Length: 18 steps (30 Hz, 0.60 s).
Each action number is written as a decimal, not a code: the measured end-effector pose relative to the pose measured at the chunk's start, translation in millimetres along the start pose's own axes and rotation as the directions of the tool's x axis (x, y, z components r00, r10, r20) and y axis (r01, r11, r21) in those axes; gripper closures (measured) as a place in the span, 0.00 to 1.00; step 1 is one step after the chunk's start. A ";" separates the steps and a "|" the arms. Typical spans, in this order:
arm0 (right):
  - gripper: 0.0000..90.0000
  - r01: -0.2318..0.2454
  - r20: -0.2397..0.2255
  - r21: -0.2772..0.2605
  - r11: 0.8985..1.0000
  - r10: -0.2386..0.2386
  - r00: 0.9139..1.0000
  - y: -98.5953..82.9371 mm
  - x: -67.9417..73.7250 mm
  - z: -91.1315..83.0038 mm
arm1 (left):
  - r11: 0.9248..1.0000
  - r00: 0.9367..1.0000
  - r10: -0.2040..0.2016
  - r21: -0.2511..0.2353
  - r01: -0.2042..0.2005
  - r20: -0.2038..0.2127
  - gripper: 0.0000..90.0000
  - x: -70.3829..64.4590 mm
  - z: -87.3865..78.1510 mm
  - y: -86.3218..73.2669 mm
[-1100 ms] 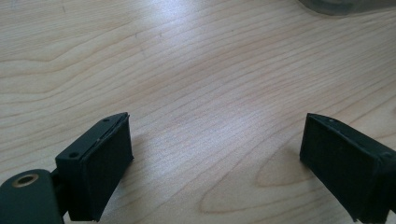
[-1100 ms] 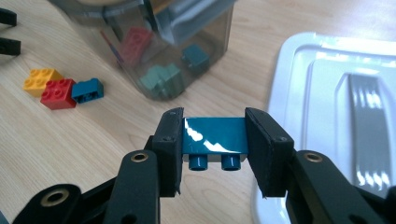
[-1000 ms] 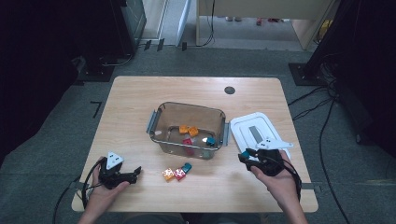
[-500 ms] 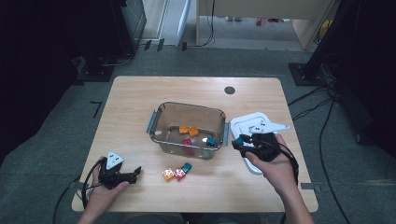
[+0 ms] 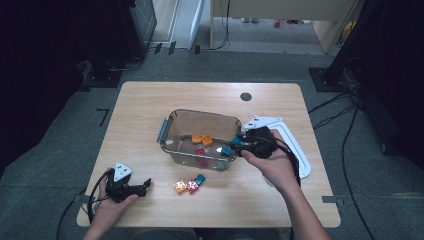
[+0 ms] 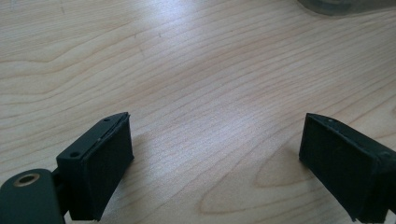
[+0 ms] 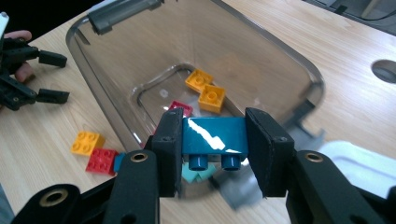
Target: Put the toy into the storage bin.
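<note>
My right gripper [image 7: 214, 140] is shut on a dark teal brick [image 7: 215, 134], held studs down just above the right end of a clear plastic bin [image 7: 285, 51]. In the high view this gripper [image 5: 238, 145] is at the bin's [image 5: 167, 131] right wall. Inside the bin lie two orange bricks [image 7: 205, 91], a red one [image 7: 180, 108] and a light teal one [image 7: 196, 173]. On the table in front of the bin sit an orange brick [image 5: 180, 186], a red brick [image 5: 191, 186] and a teal brick [image 5: 200, 179]. My left gripper [image 5: 142, 187] rests open at the front left, over bare wood [image 6: 215, 93].
A white lid [image 5: 297, 150] lies flat to the right of the bin, partly under my right hand. A round hole [image 5: 245, 96] is set in the tabletop at the back. Cables run over the floor on the right.
My right gripper has moved left and forward from the front right of the table, over the lid, to the bin's right end. The left gripper has stayed put.
</note>
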State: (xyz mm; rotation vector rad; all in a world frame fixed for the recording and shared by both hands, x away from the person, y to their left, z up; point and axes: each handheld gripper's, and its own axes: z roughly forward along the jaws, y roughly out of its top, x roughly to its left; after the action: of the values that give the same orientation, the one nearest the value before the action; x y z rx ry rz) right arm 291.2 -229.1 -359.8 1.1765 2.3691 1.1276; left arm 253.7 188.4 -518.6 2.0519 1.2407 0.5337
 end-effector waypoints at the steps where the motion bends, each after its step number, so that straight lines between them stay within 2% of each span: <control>1: 0.66 0.004 -0.003 0.002 1.000 -0.004 1.000 2.4 0.8 2.7 | 1.000 1.000 0.000 0.000 0.000 0.000 0.10 0.0 0.0 0.0; 11: 0.65 0.025 -0.021 0.039 0.999 -0.024 0.999 18.8 11.3 35.1 | 1.000 1.000 0.002 -0.001 -0.002 0.002 0.11 0.0 -0.1 -0.2; 15: 0.58 0.020 -0.023 0.036 0.999 -0.019 1.000 20.0 12.6 37.5 | 1.000 1.000 0.003 -0.001 -0.003 0.002 0.11 -0.1 -0.2 -0.3; 18: 0.49 0.023 -0.004 0.024 0.999 -0.022 1.000 18.3 12.2 34.7 | 1.000 1.000 0.003 -0.001 -0.003 0.003 0.11 -0.1 -0.2 -0.3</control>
State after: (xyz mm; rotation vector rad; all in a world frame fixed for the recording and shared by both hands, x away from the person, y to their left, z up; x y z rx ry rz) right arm 312.2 -194.7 -368.0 1.1536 2.3991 1.0980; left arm 253.3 188.5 -518.7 2.0529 1.2357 0.5331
